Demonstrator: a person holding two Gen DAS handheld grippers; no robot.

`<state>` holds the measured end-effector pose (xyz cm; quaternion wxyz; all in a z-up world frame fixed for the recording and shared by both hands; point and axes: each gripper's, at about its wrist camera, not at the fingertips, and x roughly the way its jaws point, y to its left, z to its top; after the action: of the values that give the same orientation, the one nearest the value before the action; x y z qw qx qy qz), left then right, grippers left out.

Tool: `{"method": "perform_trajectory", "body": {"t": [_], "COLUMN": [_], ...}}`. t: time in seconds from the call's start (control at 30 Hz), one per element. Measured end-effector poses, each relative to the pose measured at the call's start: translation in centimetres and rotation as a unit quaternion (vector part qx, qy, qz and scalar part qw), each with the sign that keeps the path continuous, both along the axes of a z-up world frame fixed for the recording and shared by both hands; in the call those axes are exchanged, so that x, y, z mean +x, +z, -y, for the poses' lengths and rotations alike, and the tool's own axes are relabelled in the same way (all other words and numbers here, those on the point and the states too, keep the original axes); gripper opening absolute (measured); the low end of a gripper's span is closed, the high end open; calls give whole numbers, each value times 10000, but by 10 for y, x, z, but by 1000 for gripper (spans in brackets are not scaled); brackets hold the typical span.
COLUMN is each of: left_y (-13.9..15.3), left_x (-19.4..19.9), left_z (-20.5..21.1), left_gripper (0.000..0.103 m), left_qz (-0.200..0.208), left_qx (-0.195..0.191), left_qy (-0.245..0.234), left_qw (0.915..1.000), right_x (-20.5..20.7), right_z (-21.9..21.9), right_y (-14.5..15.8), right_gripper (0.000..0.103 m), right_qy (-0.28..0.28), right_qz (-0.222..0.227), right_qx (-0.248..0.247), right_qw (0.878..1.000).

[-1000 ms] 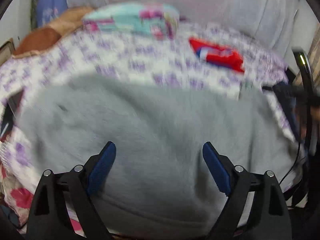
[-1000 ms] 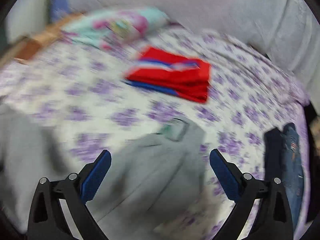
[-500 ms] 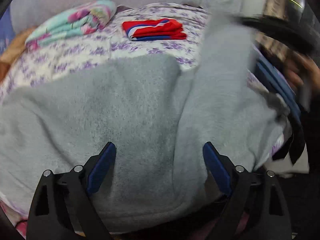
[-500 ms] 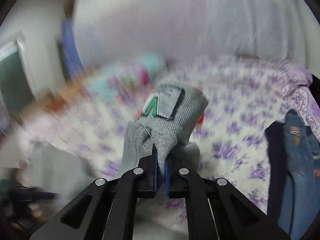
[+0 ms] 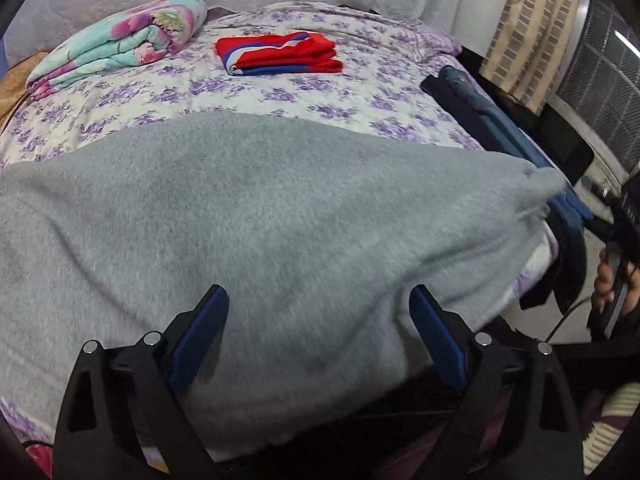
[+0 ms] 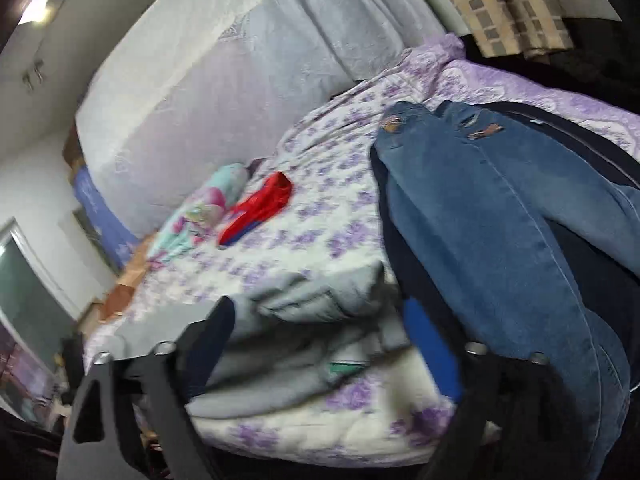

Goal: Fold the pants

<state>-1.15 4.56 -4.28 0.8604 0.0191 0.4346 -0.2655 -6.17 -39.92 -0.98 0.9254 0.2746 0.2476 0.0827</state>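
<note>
Jaws apart on both: the right gripper (image 6: 324,344) has just been opening, nothing between its pads, and the left gripper (image 5: 320,336) gapes over the grey sweatpants (image 5: 256,220). No writing readable. Bare floral bedspread (image 5: 280,92) lies open toward twelve o'clock; blue jeans (image 6: 500,208) hang over the bed's edge at three.

Left black two-finger gripper (image 5: 318,340): jaws spread wide, nothing clamped. Right black two-finger gripper (image 6: 332,344): jaws just reopened, nothing pinched, rolled toward 1 o'clock.

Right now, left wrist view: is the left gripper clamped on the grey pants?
No: the left gripper stands wide open, its blue pads apart above the grey pants without pinching the fabric.
</note>
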Motion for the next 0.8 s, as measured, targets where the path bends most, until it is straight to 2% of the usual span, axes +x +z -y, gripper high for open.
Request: {"method": "perform_trajectory", "body": {"t": [0.13, 0.23, 0.27, 0.3, 0.33, 0.37, 0.43, 0.5, 0.57, 0.63, 0.7, 0.73, 0.8], "left_y": [-1, 1, 1, -2, -7, -12, -12, -6, -3, -8, -16, -17, -11], "left_x": [-16, -15, -12, -5, 2, 8, 7, -2, -8, -17, -21, -23, -26], "left_z": [3, 8, 9, 10, 11, 14, 17, 15, 10, 2, -4, -6, -7], "left_gripper": [89, 89, 90, 90, 90, 90, 90, 90, 90, 90, 90, 90, 90], "left_qz": [125, 314, 351, 282, 142, 34, 17, -3, -8, -47, -111, -124, -122], "left_qx": [224, 303, 312, 323, 311, 378, 421, 214, 159, 196, 293, 319, 365], "left_qy": [-122, -73, -42, 8, 12, 69, 60, -73, -108, -168, -243, -275, -314], "left_qw": [9996, 9990, 9989, 9991, 9994, 9993, 9991, 9997, 9998, 9997, 9992, 9990, 9988], "right_x": [22, 41, 51, 57, 67, 71, 71, 54, 35, 30, 28, 26, 19], "right_z": [2, 3, 0, -3, -9, -12, -18, -21, -11, 4, 16, 18, 15], "right_y": [0, -11, -18, -23, -26, -26, -9, 21, 25, -2, -50, -65, -66], "right_gripper": [92, 91, 76, 56, 14, 9, 8, 8, 7, 7, 7, 7, 8], "right_qy": [353, 237, 235, 307, 586, 653, 711, 921, 1019, 899, 744, 722, 683], "right_qz": [-418, -1104, -1352, -1494, -1539, -1512, -1094, -337, -99, -529, -1270, -1445, -1345], "right_qx": [624, 893, 924, 935, 970, 828, 421, 174, 164, 302, 450, 542, 509], "right_qw": [9966, 9896, 9862, 9839, 9816, 9829, 9906, 9950, 9946, 9941, 9881, 9854, 9872]}}
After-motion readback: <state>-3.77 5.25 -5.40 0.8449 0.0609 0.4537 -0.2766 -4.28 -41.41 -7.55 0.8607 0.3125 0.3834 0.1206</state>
